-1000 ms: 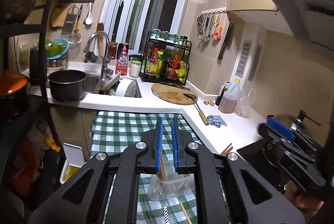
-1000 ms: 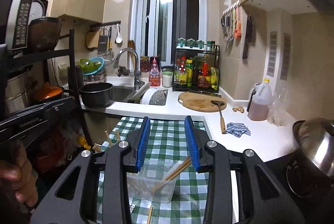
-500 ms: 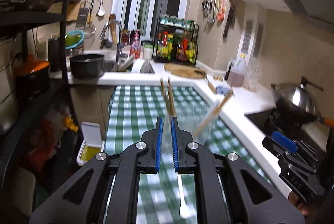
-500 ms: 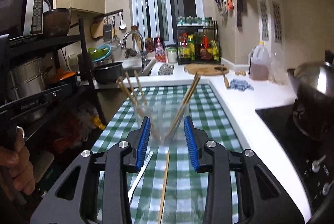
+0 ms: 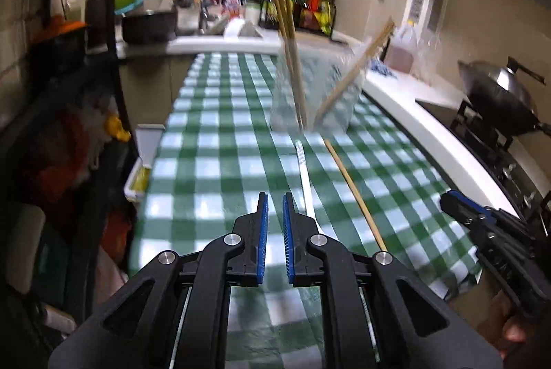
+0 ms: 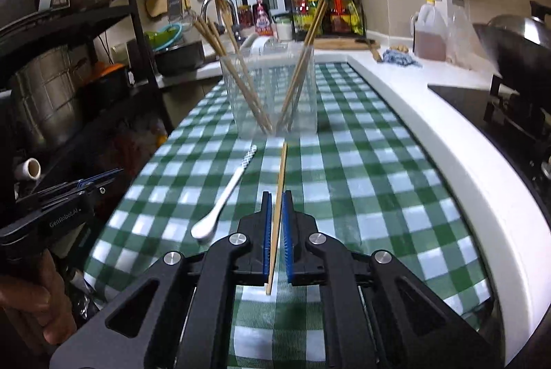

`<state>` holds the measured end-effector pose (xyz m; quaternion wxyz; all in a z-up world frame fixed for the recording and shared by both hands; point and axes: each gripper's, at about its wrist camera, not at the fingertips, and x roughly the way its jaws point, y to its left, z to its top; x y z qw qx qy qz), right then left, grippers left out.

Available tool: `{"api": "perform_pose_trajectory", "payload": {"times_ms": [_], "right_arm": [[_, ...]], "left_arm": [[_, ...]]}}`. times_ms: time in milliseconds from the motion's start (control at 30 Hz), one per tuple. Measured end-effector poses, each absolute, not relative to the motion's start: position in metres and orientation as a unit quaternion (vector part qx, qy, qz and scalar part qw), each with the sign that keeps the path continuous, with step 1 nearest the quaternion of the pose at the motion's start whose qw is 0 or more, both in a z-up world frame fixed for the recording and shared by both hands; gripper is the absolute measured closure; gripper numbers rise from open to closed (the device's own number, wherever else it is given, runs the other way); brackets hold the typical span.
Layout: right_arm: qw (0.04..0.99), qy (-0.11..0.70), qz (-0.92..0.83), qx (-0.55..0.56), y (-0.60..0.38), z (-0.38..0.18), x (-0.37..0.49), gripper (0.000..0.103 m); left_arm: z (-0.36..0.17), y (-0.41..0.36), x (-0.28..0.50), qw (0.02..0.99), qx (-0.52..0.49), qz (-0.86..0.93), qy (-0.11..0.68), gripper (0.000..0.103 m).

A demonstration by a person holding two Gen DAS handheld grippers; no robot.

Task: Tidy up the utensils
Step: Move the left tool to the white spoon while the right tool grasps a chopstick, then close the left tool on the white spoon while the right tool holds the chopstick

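Observation:
A clear plastic container (image 6: 272, 90) stands on the green checked cloth and holds several wooden chopsticks (image 6: 248, 86). It shows blurred in the left wrist view (image 5: 310, 90). A loose chopstick (image 6: 278, 193) lies on the cloth in front of it. My right gripper (image 6: 275, 197) has its jaws close around that chopstick's near end. A white spoon (image 6: 224, 197) lies to its left. In the left wrist view the spoon (image 5: 304, 176) and chopstick (image 5: 354, 190) lie right of my left gripper (image 5: 273, 198), which is nearly shut and empty.
A black shelf rack (image 6: 79, 66) with pots stands left of the table. A white counter (image 6: 430, 100) runs along the right, with a wok (image 6: 516, 38) on the stove. A sink, spice rack (image 6: 323, 11) and cutting board are at the far end.
Both grippers have dropped low toward the cloth and pulled back from the container. The right jaws have closed in around the loose chopstick.

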<state>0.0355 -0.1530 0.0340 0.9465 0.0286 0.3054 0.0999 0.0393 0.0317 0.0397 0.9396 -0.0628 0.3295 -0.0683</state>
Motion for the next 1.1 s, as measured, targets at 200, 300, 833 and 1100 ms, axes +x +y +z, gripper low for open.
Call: {"api": "perform_pose_trajectory", "payload": {"times_ms": [200, 300, 833, 1100], "right_arm": [[0.923, 0.371, 0.105, 0.016, -0.139, -0.011, 0.051, 0.085], [0.915, 0.389, 0.105, 0.008, -0.133, -0.026, 0.055, 0.082], [0.923, 0.381, 0.056, -0.011, -0.155, -0.028, 0.047, 0.098], [0.919, 0.391, 0.051, 0.005, -0.176, -0.034, 0.045, 0.098]], "left_arm": [[0.022, 0.024, 0.043, 0.931, -0.06, -0.077, 0.352, 0.094], [0.02, 0.023, 0.043, 0.93, -0.06, -0.077, 0.355, 0.094], [0.003, 0.022, 0.059, 0.907, -0.135, -0.112, 0.383, 0.08], [-0.017, 0.003, 0.072, 0.898, -0.14, -0.105, 0.404, 0.079]]}}
